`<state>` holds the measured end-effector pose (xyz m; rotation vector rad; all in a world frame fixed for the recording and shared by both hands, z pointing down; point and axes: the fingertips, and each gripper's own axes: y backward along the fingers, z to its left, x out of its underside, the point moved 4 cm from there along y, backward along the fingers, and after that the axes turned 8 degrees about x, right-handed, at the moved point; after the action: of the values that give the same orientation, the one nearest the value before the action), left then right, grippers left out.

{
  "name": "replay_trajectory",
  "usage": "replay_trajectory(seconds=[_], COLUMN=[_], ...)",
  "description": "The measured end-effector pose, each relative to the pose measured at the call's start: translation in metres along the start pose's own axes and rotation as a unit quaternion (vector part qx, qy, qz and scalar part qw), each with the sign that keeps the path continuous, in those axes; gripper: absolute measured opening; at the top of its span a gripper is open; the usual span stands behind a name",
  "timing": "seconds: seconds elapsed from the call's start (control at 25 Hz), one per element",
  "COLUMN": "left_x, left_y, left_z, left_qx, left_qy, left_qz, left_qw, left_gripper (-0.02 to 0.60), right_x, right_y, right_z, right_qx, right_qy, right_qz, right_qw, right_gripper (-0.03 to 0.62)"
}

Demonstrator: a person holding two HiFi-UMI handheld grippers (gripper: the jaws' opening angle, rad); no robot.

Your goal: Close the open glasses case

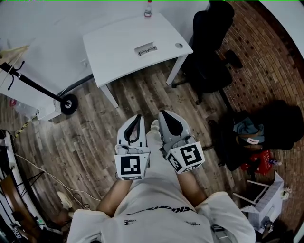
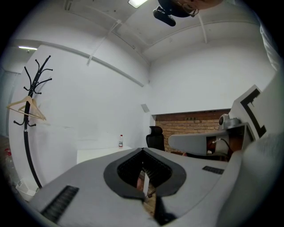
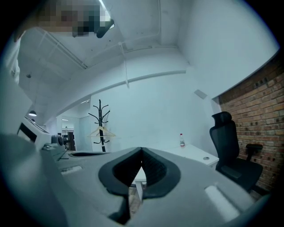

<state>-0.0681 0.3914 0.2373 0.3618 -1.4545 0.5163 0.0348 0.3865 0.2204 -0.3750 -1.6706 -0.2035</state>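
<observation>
White desk [image 1: 118,54], glasses case [image 1: 146,49] atop

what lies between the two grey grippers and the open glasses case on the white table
In the head view, only bare wood-plank floor and the near edge of the white table separate the left gripper and right gripper from the open glasses case.

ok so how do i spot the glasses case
Start at the white desk beside the black office chair. Near its middle lies the glasses case, a low open oblong. Unlike the upright bottle at the far edge and the small round disc near the chair, it lies flat and rectangular.
</observation>
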Motion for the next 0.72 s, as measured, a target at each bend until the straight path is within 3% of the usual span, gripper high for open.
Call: replay_trajectory(seconds=[0.52, 0.72], left_x=[-0.009, -0.022], left_y=[-0.166, -0.239], left_z=[0.069, 0.095], left_qx=[-0.024, -0.039], left_qy=[-0.011, 0.006], left_qz=[0.007, 0.014], left_qw=[0.9996, 0.9991], left_gripper=[-0.003, -0.003], right_x=[-0.018, -0.036], right_y=[-0.157, -0.224], right_z=[-0.094, -0.133], right_qx=[-0.011, -0.025], right_qy=[-0.004, -0.006], right_qz=[-0.006, -0.003], right_qw=[1.0, 1.0], right_gripper=[0.002, 0.002])
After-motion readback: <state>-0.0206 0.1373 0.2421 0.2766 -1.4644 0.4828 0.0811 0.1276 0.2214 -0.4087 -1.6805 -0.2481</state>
